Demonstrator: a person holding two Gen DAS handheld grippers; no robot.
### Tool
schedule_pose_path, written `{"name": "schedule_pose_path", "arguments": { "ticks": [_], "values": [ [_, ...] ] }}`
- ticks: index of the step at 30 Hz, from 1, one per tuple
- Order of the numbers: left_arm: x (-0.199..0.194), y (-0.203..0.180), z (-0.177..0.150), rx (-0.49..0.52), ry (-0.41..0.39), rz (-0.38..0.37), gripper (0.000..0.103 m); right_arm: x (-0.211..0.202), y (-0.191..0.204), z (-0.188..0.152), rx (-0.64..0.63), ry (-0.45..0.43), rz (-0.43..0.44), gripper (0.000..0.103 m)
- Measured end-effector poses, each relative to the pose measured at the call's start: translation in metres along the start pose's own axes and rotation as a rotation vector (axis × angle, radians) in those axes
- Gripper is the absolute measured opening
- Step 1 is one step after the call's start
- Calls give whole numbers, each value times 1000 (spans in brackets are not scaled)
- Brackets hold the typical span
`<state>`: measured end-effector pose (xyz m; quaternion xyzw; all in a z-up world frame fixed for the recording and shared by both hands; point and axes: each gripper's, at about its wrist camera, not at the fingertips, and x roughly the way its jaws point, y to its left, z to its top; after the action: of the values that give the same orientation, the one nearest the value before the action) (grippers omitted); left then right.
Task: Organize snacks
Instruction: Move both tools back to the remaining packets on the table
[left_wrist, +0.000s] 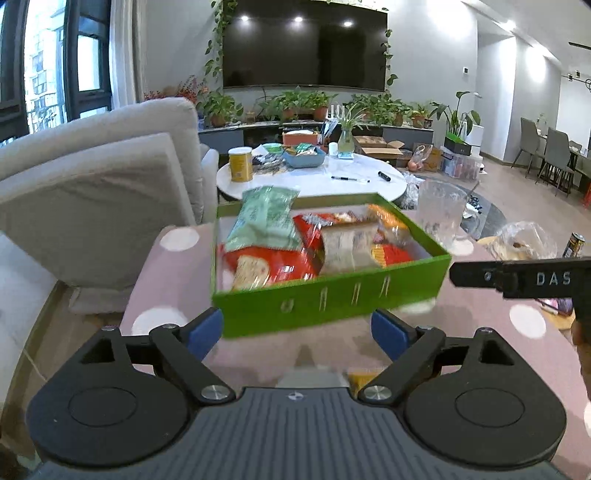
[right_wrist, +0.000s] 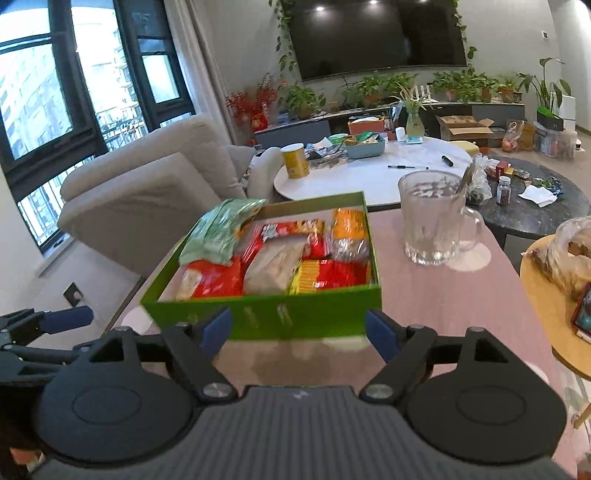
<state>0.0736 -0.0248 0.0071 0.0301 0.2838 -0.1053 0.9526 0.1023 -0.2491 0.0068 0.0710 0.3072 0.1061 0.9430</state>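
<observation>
snack packets (right_wrist: 280, 258) packed flat in green box (right_wrist: 266, 317) on pinkish table (right_wrist: 443, 295), likely the sorting spot. left gripper (left_wrist: 297, 330) and right gripper (right_wrist: 299, 328) both spread wide, empty, just short of box front. green packet (left_wrist: 266, 218) propped over rim. labels blurred, unreadable.

I hold my left gripper (left_wrist: 297, 332) low and level over the near edge of the table, its blue fingertips (left_wrist: 205, 330) spread wide with nothing between them. My right gripper (right_wrist: 299, 330) sits alongside it, also spread wide and empty, pointing the same way toward the table's far edge.
</observation>
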Motion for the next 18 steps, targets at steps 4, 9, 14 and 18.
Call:
{"name": "schedule_pose_path", "arguments": {
  "ticks": [4, 9, 14, 18],
  "values": [
    [-21, 8, -20, -17, 21, -23, 88, -9, 1, -14, 3, 11, -12, 59],
    [-41, 7, -40, 21, 32, -37, 90, -15, 3, -29, -5, 34, -48, 59],
    [-54, -2, -63, 61, 61, -78, 90, -22, 4, -41, 3, 48, -52, 61],
    [-55, -13, -83, 113, 99, -103, 90, -26, 4, -54, -14, 68, -65, 63]
  ]
}}
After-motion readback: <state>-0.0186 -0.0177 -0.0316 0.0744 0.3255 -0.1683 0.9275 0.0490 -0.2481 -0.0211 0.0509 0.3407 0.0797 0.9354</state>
